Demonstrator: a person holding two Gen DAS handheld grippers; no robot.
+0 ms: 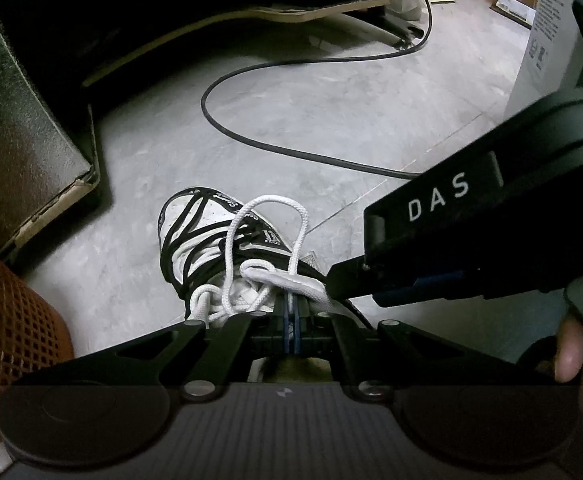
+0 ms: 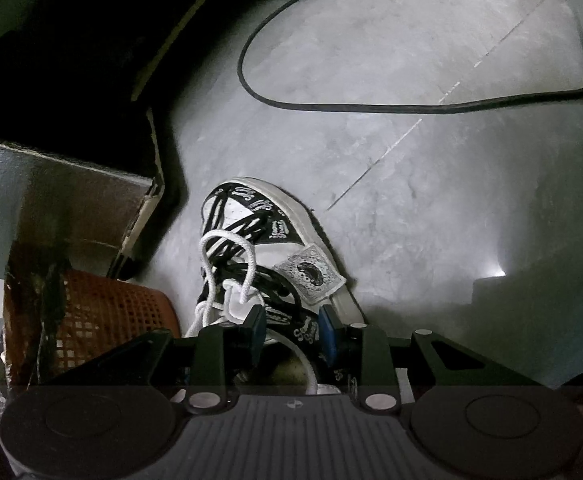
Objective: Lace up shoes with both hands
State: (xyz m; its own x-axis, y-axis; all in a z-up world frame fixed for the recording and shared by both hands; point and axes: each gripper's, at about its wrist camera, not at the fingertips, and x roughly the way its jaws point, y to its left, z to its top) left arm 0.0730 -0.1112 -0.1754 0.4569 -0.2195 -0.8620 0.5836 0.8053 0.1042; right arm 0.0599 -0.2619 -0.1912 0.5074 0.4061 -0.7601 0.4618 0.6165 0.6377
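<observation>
Left gripper (image 1: 294, 312) pinches the white shoelace (image 1: 265, 240) on the black-and-white sneaker (image 2: 275, 240). Right gripper (image 2: 293, 334) is spread wide over the sneaker on the grey floor (image 2: 411, 200).

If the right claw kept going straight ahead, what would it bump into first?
Probably the shoe. The open right claw points along it, with the shoe's black collar between its fingers and the white lace just left. Depth is hard to judge.
</observation>
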